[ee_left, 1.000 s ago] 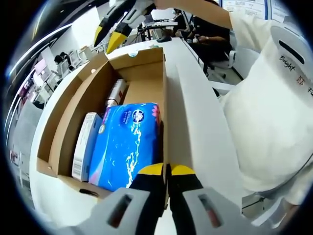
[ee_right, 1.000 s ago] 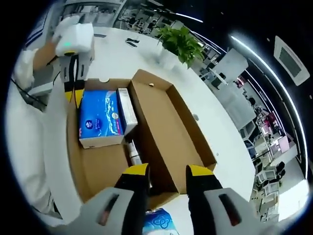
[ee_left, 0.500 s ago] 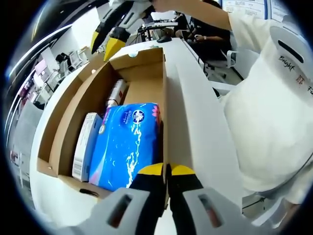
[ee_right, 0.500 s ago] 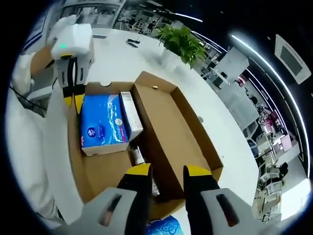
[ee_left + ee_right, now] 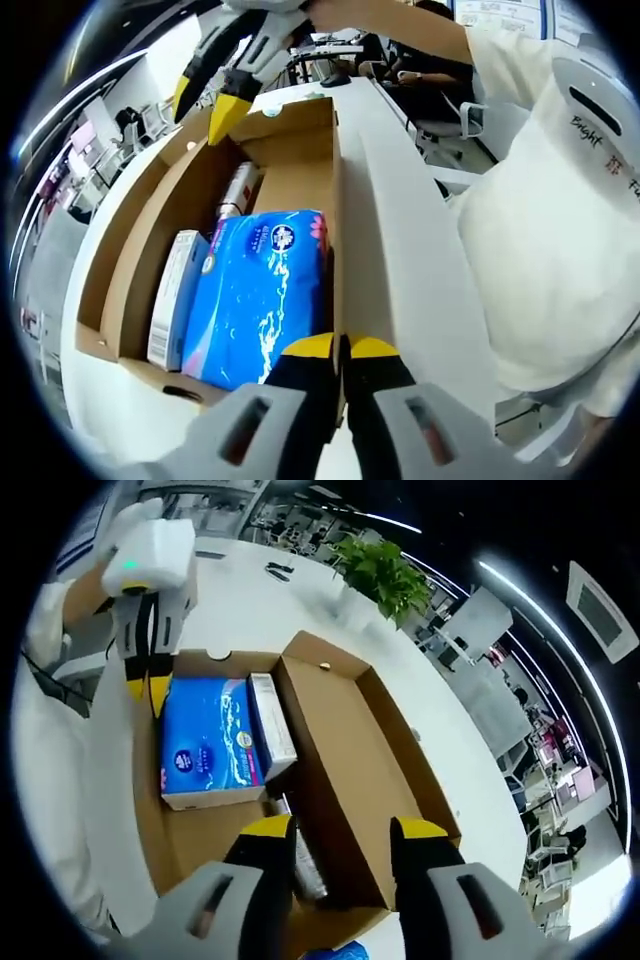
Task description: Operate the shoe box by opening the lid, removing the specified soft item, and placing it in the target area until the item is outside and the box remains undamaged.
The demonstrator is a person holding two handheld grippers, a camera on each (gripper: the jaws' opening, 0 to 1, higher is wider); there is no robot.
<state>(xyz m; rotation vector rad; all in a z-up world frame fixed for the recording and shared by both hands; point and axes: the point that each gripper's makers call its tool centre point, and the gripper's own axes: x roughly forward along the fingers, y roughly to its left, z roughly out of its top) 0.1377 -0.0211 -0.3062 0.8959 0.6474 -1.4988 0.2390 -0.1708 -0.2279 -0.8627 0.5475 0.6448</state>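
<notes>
Left gripper view: open brown cardboard shoe box (image 5: 290, 180) on white round table (image 5: 400, 250), lid flap lying open beside the box cavity. Inside the box, blue plastic soft tissue pack (image 5: 262, 295) against the box wall nearest the person, white narrow carton (image 5: 175, 298) just beside it on the lid side, silvery cylindrical item (image 5: 236, 190) further along the box floor. Left gripper (image 5: 341, 349) with yellow-tipped jaws together, pinched on the box wall edge next to the tissue pack. Right gripper (image 5: 207, 90) hovering over the far end of the box, jaws apart, holding nothing. Person's white sleeve (image 5: 560, 220) beside the box. Right gripper view: same box (image 5: 330, 770) from the opposite end, tissue pack (image 5: 208, 742) at far end of box, carton (image 5: 270, 725) touching it, silvery item (image 5: 303, 865) near the right gripper (image 5: 342, 832), jaws spread above the box. Left gripper (image 5: 140, 685) closed on box wall by the pack. Green potted plant (image 5: 385, 570) beyond the box.
</notes>
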